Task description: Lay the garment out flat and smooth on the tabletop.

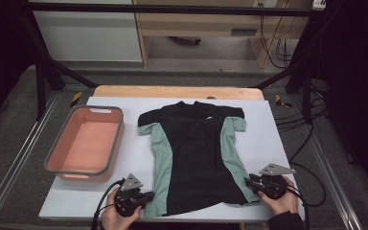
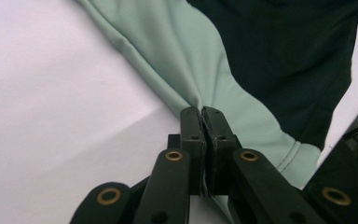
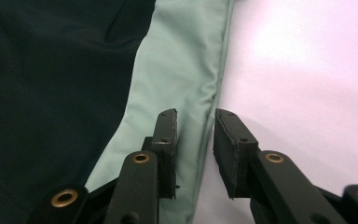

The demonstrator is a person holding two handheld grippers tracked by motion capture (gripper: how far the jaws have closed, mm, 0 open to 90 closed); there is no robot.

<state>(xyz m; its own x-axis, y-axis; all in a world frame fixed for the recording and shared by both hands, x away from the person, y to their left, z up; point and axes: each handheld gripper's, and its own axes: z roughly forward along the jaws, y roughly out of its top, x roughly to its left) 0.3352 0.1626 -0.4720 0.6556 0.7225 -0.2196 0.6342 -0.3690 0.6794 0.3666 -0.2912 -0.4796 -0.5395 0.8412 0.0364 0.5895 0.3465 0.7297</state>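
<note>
A black T-shirt (image 1: 196,148) with pale green side panels lies flat on the white sheet, collar away from me. My left gripper (image 1: 148,196) sits at the shirt's lower left hem corner; in the left gripper view its jaws are shut on a pinch of the green panel (image 2: 182,60), gripper (image 2: 200,112). My right gripper (image 1: 249,184) rests at the lower right hem corner. In the right gripper view it (image 3: 196,116) stands open, its jaws straddling the edge of the green panel (image 3: 186,60).
A pink tub with a grey rim (image 1: 115,143) stands on the left of the white sheet (image 1: 263,139). The wooden table edge (image 1: 172,91) lies at the far side. Black frame posts and cables flank the table.
</note>
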